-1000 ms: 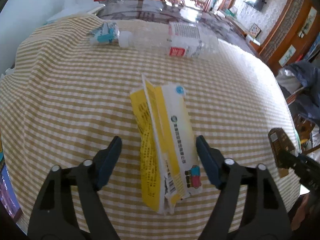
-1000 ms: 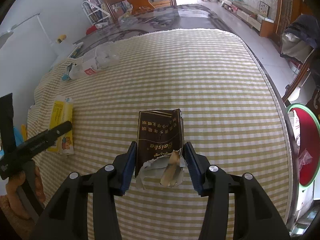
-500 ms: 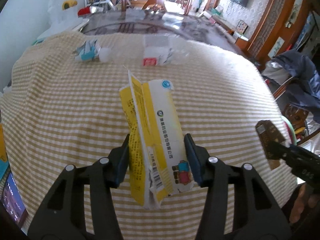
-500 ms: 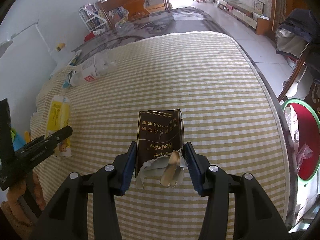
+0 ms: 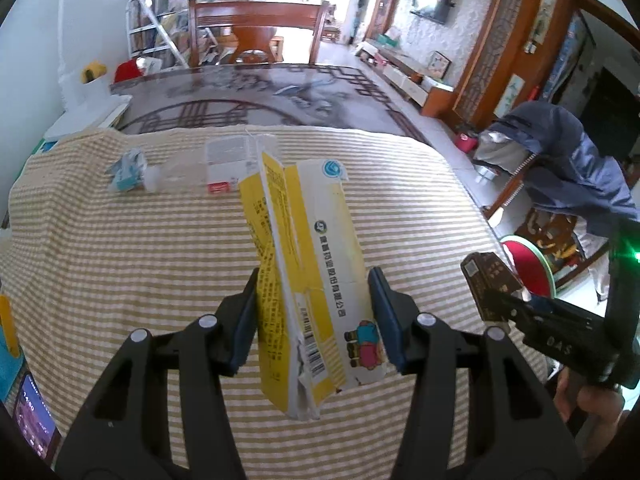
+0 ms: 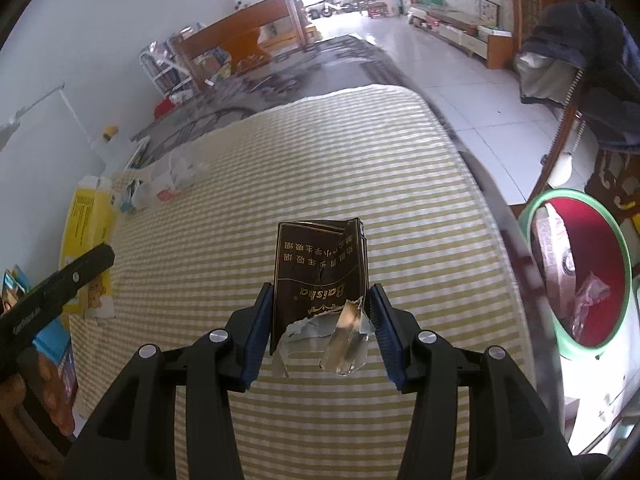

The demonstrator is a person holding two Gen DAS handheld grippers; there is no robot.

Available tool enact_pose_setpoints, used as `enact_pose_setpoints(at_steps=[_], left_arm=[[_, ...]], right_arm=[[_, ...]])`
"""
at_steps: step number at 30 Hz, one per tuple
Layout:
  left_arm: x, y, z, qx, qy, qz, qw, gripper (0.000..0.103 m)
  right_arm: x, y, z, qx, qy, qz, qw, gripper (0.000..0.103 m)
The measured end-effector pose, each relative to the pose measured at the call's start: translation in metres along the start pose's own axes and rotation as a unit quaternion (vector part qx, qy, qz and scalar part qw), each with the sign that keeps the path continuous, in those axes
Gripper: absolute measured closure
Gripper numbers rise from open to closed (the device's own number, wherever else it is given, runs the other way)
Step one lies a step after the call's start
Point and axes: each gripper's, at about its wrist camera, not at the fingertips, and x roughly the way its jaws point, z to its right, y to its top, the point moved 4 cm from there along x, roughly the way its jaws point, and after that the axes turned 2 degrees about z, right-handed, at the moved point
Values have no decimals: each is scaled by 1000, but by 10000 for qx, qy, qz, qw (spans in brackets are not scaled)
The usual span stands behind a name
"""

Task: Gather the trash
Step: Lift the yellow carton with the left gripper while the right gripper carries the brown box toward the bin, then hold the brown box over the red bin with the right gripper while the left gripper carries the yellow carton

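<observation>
Two pieces of trash are lifted off the gingham-covered counter [image 5: 120, 280]. The left tongs [image 5: 312, 320] clamp a torn yellow-and-white carton [image 5: 316, 272] printed with Chinese characters and a barcode. The right tongs [image 6: 320, 324] grip a brown pack [image 6: 320, 268] lettered "Baisha". A crushed bottle [image 5: 224, 164] and wrapper [image 5: 126, 170] remain at eleven o'clock. A red bin [image 6: 580, 272] waits at three o'clock.

woven checked tablecloth [image 5: 120, 260], creased yellow cardboard carton [image 5: 316, 280], glossy brown pack [image 6: 320, 272]
</observation>
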Motion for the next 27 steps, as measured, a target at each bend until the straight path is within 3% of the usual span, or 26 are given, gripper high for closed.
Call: enact_pose_setpoints(at_steps=[17,27], left_arm=[[-8,0,48,312,-462,24,9984,53],[-5,-6,55,349,-566,-58,9978,53]], right_arm=[[-36,2,52,525,-413,358,9971,55],[-42,-3,70,704,-564,360,9953,55]])
